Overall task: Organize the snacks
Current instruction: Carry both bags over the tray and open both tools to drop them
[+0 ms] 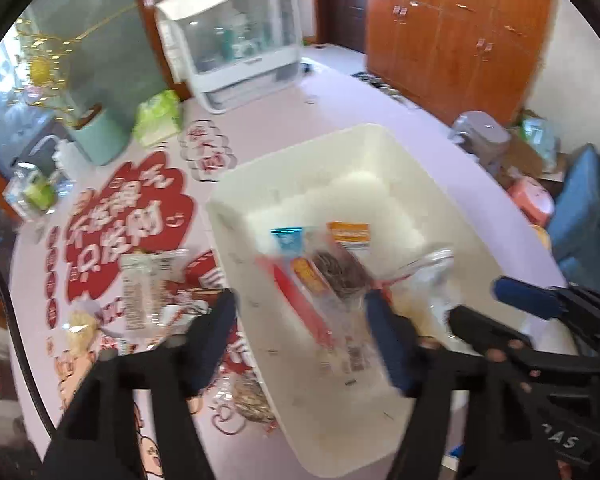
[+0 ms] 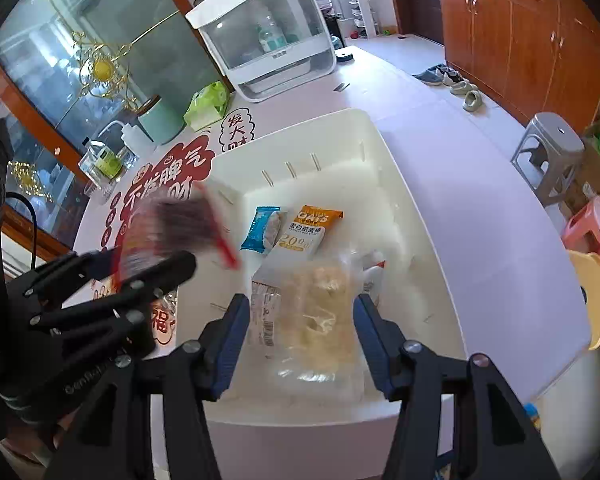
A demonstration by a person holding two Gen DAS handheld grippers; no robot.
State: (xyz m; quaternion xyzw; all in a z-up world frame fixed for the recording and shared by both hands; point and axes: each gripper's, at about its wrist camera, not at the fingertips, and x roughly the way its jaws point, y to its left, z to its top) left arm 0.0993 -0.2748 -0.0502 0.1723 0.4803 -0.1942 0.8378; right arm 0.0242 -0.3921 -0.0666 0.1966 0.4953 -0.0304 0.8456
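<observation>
Right wrist view: the clear pastry bag (image 2: 320, 320) hangs over the white bin (image 2: 400, 168), pinched by the right gripper (image 2: 300, 340). At nine o'clock the left gripper (image 2: 148, 268), fingers wide, drops a red packet (image 2: 172, 224). Next, probably release.

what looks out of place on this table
A few snack packets lie loose on the table left of the white bin, outside it, while the blue packet and oat bar sit inside.
</observation>
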